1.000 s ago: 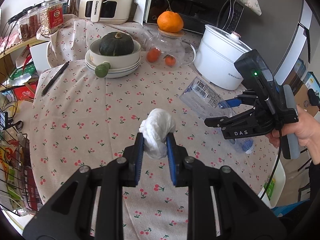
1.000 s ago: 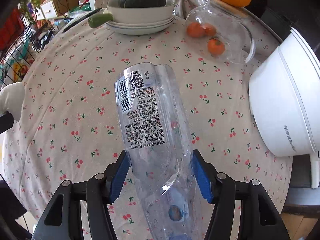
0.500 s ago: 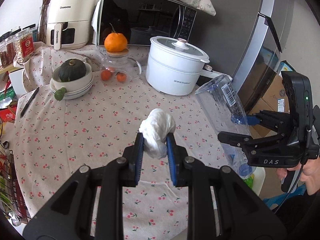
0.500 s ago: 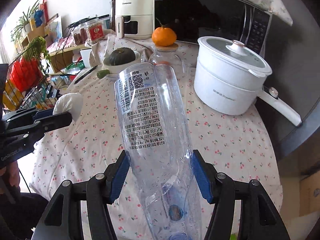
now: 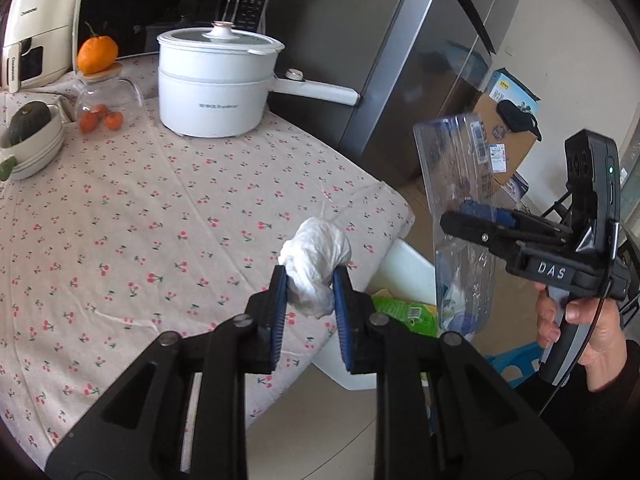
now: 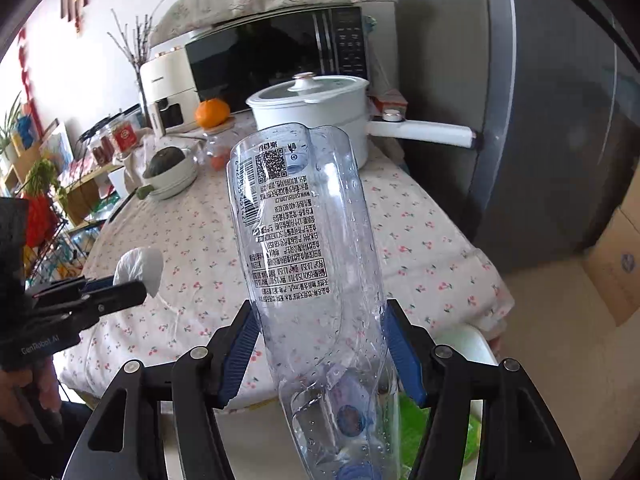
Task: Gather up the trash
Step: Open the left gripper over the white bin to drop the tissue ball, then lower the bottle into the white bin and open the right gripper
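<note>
My left gripper (image 5: pixel 309 280) is shut on a crumpled white tissue wad (image 5: pixel 316 264), held above the table's near corner; the wad also shows in the right wrist view (image 6: pixel 140 268). My right gripper (image 6: pixel 320 340) is shut on a crushed clear plastic bottle (image 6: pixel 304 240) with a printed label, cap end down. In the left wrist view the bottle (image 5: pixel 460 200) hangs off the table's right side, over a white bin (image 5: pixel 404 264) that holds green packaging (image 5: pixel 404 312). The bin's rim (image 6: pixel 472 340) also shows below the bottle in the right wrist view.
The cherry-print tablecloth (image 5: pixel 140 220) carries a white electric pot (image 5: pixel 216 84), a glass jar of tangerines (image 5: pixel 106 104) with an orange (image 5: pixel 97 54) on top, and a bowl with a squash (image 5: pixel 30 128). A microwave (image 6: pixel 276 56), grey fridge (image 5: pixel 420 60) and cardboard boxes (image 5: pixel 508 120) stand behind.
Both grippers have swung right, off the middle of the table toward its right edge. The bottle now hangs over the white bin; the tissue is near the table corner. Both grips are unchanged.
</note>
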Demonstrator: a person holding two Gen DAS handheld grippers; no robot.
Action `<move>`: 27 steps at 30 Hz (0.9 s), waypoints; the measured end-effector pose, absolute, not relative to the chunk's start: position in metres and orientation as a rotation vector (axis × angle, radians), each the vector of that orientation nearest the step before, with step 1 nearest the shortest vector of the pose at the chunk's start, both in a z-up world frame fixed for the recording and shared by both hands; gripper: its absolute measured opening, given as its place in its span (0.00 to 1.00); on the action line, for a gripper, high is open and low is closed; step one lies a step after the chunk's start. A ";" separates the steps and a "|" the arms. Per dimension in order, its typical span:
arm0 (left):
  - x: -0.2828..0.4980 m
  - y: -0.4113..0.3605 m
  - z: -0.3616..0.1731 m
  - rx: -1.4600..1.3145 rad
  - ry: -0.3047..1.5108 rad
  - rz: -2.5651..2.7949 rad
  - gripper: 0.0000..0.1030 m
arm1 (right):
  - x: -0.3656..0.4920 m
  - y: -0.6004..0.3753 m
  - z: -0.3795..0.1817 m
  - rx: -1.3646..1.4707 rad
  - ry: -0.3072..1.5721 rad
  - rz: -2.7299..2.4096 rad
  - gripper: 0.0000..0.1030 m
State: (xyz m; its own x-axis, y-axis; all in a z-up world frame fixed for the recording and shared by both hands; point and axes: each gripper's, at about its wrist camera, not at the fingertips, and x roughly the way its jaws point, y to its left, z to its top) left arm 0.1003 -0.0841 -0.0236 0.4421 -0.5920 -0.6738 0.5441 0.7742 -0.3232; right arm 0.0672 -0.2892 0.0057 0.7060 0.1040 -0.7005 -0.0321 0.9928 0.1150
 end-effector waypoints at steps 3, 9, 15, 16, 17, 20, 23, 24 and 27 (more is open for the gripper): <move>0.089 -0.127 -0.044 0.001 0.912 -0.797 0.24 | 0.054 -0.322 0.008 0.143 0.755 0.031 0.62; 0.079 -0.207 -0.094 0.104 0.991 -0.902 0.24 | 0.038 -0.361 -0.002 0.156 0.768 -0.070 0.62; 0.087 -0.236 -0.127 0.132 1.044 -0.902 0.29 | 0.029 -0.387 -0.014 0.188 0.786 -0.129 0.62; 0.087 -0.236 -0.127 0.137 1.047 -0.894 0.35 | 0.028 -0.391 -0.016 0.197 0.788 -0.135 0.62; 0.087 -0.235 -0.127 0.141 1.048 -0.888 0.45 | 0.027 -0.395 -0.017 0.206 0.791 -0.140 0.62; 0.085 -0.227 -0.116 0.147 1.032 -0.859 0.68 | 0.027 -0.403 -0.021 0.237 0.795 -0.155 0.62; 0.084 -0.211 -0.105 0.156 1.027 -0.815 0.78 | 0.035 -0.404 -0.024 0.273 0.800 -0.155 0.62; 0.083 -0.204 -0.101 0.158 1.021 -0.791 0.80 | 0.037 -0.404 -0.026 0.283 0.803 -0.155 0.62; 0.084 -0.189 -0.095 0.175 1.014 -0.728 0.90 | 0.043 -0.404 -0.034 0.303 0.813 -0.159 0.63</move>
State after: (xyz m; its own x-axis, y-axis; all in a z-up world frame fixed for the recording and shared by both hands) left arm 0.0837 -0.1892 -0.0951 0.3186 -0.4727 -0.8216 0.6277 0.7547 -0.1908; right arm 0.0431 -0.4044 -0.0337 0.6785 -0.0237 -0.7342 0.2548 0.9450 0.2050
